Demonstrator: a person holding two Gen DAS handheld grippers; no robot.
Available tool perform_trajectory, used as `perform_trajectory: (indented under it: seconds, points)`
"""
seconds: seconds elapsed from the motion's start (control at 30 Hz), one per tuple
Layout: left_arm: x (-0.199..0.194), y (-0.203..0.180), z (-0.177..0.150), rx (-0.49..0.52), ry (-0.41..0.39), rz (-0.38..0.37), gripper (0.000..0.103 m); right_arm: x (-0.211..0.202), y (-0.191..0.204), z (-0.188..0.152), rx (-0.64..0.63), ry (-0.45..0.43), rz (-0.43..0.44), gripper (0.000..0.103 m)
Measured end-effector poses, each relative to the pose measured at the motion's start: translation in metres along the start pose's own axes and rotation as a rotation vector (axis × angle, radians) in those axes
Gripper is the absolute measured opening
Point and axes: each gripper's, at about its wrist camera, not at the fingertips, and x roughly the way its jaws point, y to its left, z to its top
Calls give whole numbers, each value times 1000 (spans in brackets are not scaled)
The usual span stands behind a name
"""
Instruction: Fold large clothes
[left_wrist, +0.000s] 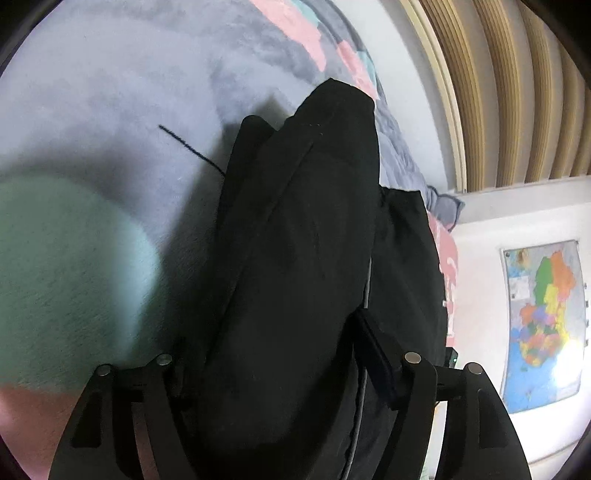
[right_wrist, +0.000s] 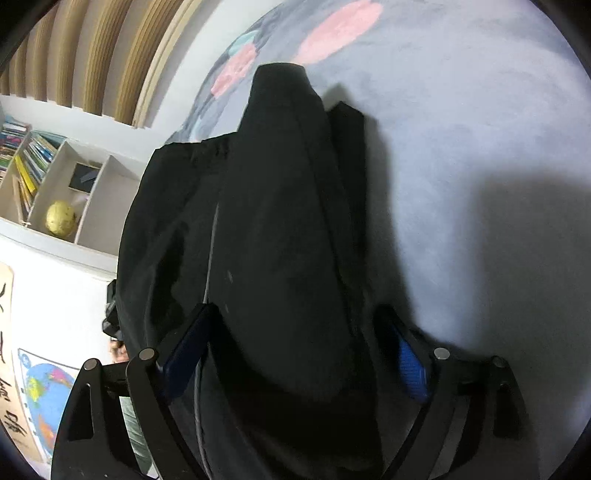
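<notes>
Garment: a black garment (left_wrist: 295, 258) fills the middle of both wrist views, bunched into a thick lifted fold that runs forward from between the fingers and tapers to a blunt end over the blanket (left_wrist: 110, 92); in the right wrist view the same cloth (right_wrist: 280, 240) hangs in the same way
Hidden: what kind of garment it is cannot be made out; its lower part is cut off by the bottom edge of both views, and dark cloth on dark cloth blurs the seams and layers
Left gripper: the left gripper (left_wrist: 280, 369) has its jaws pinching the black garment; the fingertips are buried in cloth, only one dark pad (left_wrist: 376, 354) shows
Right gripper: the right gripper (right_wrist: 295, 354) also has its jaws clamped on the garment, blue pads (right_wrist: 410, 365) pressing in from both sides
Loose thread: a thin dark thread (left_wrist: 188, 147) sticks out from the garment's left edge over the blanket
Blanket: grey and fleecy with pink and mint patches, lying under the garment
Shadow: a broad shadow (right_wrist: 480, 236) falls on the blanket to the right of the cloth
Surroundings: a ribbed tan panel (left_wrist: 498, 92), a coloured map (left_wrist: 543, 325) on a white wall, a white shelf (right_wrist: 55, 192) with books and a yellow ball (right_wrist: 61, 218)
In the way: the garment blocks nearly everything straight ahead of both cameras
</notes>
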Motion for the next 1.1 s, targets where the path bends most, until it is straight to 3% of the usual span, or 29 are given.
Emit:
perform_trajectory:
  seconds: [0.03,0.13,0.2,0.3,0.43,0.57,0.6,0.67,0.7,0.77,0.87,0.9,0.93,0.97,1.0,1.1]
  points:
    - [0,-4,-2,18,-13,9,69,4,6,-1,-23,1,-6,82]
    - [-10,-21,-13,113,-69,41,44,2,29,-9,-122,-32,-44,60]
    - [-23,-31,-23,149,-105,12,36,-8,42,-18,-157,-72,-65,46]
    - [-49,-57,-44,222,-150,-52,32,-32,70,-37,-198,-147,-54,40]
    - [-97,-96,-78,322,-181,-110,31,-62,112,-66,-239,-229,-18,39]
    - [-145,-128,-116,410,-203,-124,31,-77,151,-102,-294,-245,-44,39]
    - [-156,-135,-127,428,-207,-123,31,-78,158,-110,-304,-245,-52,35]
    - [-179,-137,-152,459,-216,-125,31,-94,176,-130,-335,-257,19,32]
    - [-186,-137,-165,465,-209,-142,31,-103,187,-142,-354,-274,-20,31]
    - [-187,-131,-186,444,-182,-98,31,-103,199,-156,-359,-257,-204,32]
    - [-182,-106,-202,408,-231,71,32,-84,186,-162,-326,-184,-248,39]
    - [-178,-83,-198,361,-259,126,32,-79,176,-160,-315,-184,-295,53]
    - [-173,-56,-190,278,-259,123,32,-73,163,-158,-302,-184,-331,63]
    - [-169,-22,-179,178,-245,95,32,-69,147,-154,-278,-176,-313,78]
    - [-166,4,-171,104,-230,71,32,-65,133,-148,-244,-170,-282,85]
    - [-161,44,-162,10,-211,6,33,-56,87,-137,-137,-139,-175,87]
